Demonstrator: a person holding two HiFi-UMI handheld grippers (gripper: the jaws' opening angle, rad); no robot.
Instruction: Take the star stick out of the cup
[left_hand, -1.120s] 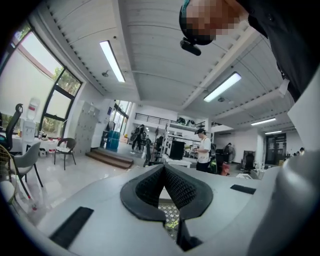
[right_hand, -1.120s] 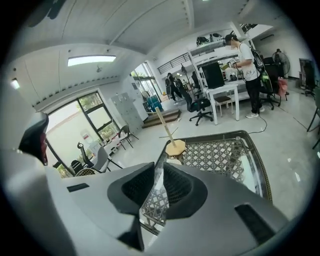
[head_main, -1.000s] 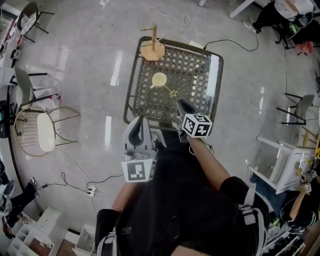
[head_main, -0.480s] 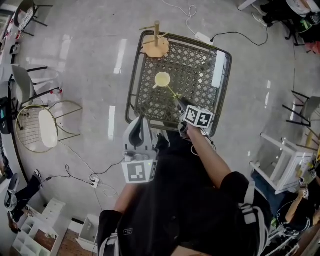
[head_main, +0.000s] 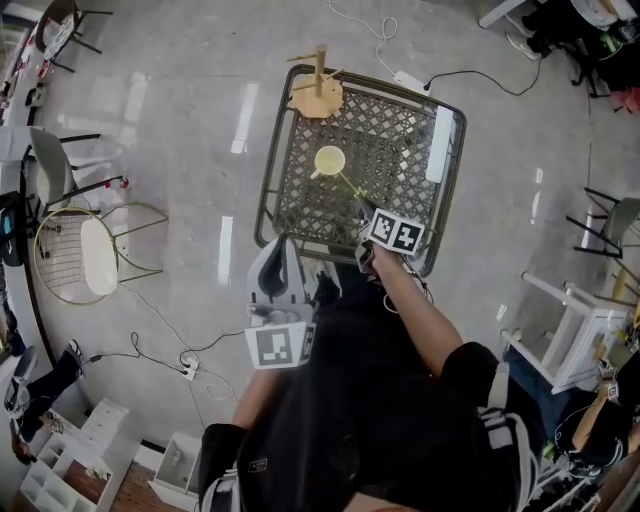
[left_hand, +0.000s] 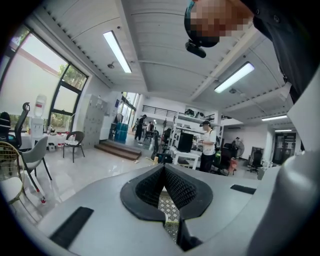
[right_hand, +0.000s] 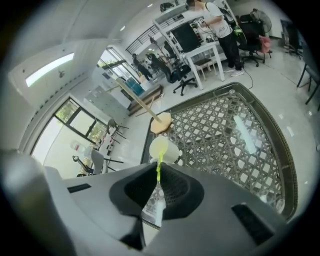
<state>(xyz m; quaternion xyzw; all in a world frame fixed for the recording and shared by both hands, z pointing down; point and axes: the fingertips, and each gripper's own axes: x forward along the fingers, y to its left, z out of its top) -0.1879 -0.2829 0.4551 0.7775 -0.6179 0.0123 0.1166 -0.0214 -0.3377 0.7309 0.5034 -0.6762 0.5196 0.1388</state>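
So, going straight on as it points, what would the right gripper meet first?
Probably the cup: the right gripper's closing jaws have the star stick between them, and it leads straight there.

Table layout

On table (head_main: 390, 150), upper centre of frame: cup (head_main: 329, 160) mid-left, star stick (head_main: 347, 183) in it, leaning lower right; peg stand (head_main: 318, 96) above, at top edge; flat strip (head_main: 437, 143) along right edge. Wire chair (head_main: 85, 255) far left.
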